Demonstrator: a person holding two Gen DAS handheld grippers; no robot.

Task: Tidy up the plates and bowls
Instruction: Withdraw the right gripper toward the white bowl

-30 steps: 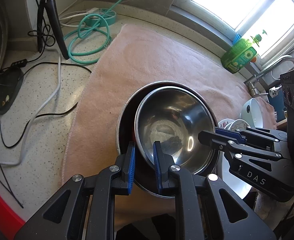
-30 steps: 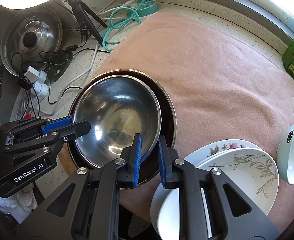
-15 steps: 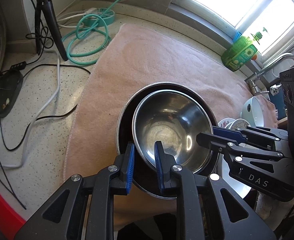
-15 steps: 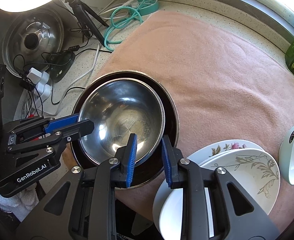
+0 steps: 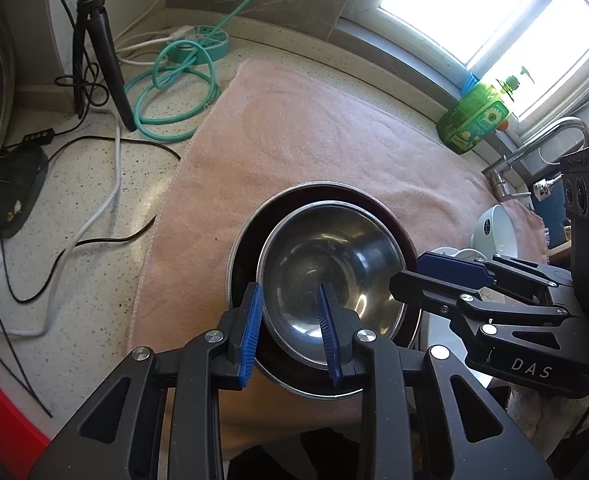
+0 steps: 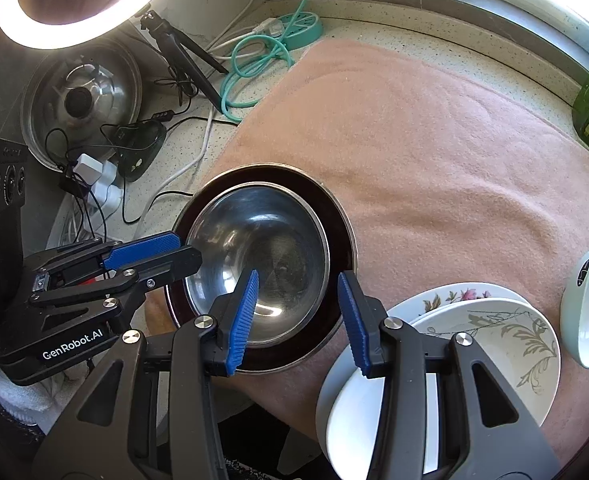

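The smaller shiny steel bowl (image 5: pixel 330 280) is nested inside the larger dark-lined steel bowl (image 6: pixel 340 240) on the pink towel (image 5: pixel 314 136) spread over the speckled bench (image 5: pixel 74 184). It is flanked on both sides: the left gripper (image 5: pixel 290 330) is spread across its near rim, and the right gripper (image 6: pixel 300 316) is released, with the stacked white floral plates (image 6: pixel 506 332) just to its right. Cables and a window are seen beyond.

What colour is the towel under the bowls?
Pink towel, clearest in the right wrist view.
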